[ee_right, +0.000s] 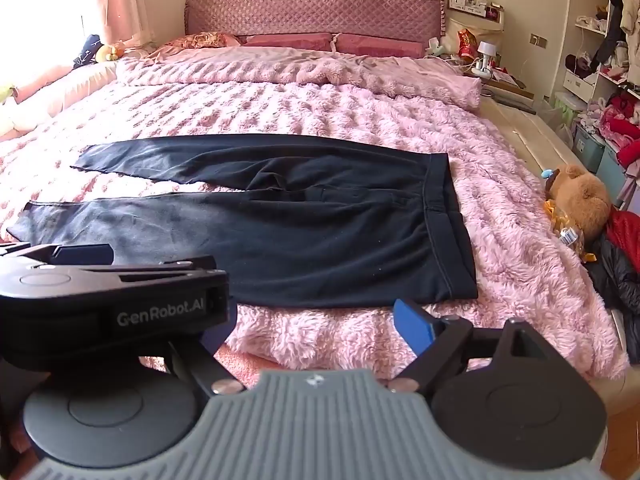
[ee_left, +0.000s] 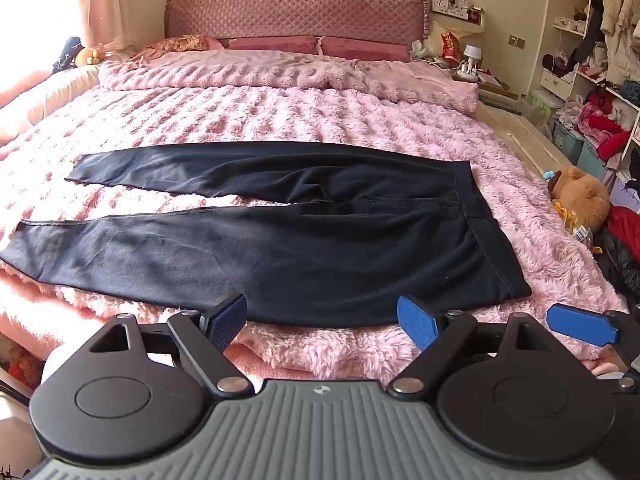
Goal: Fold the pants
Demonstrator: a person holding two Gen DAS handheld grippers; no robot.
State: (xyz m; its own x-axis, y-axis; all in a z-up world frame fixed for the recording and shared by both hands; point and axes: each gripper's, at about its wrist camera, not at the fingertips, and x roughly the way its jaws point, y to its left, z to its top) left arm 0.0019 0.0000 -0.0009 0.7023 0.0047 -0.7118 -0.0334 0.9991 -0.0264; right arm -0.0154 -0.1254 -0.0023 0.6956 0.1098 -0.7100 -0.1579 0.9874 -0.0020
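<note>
Black pants (ee_left: 304, 232) lie flat on the pink fluffy blanket (ee_left: 280, 116), waistband to the right, both legs spread out to the left. They also show in the right wrist view (ee_right: 280, 232). My left gripper (ee_left: 322, 322) is open and empty, just short of the pants' near edge. My right gripper (ee_right: 316, 324) is open and empty, near the waistband corner; one of its blue pads (ee_left: 582, 326) shows at the right of the left wrist view. The left gripper's black body (ee_right: 108, 300) hides the right gripper's left finger.
A bed with a quilted mauve headboard (ee_left: 296, 10) and pillows (ee_left: 320, 46) fills the view. A brown teddy bear (ee_left: 580, 196) lies at the bed's right edge. Shelves with clothes (ee_left: 600, 60) and bins stand at the right. A nightstand with a small lamp (ee_left: 470, 58) is behind.
</note>
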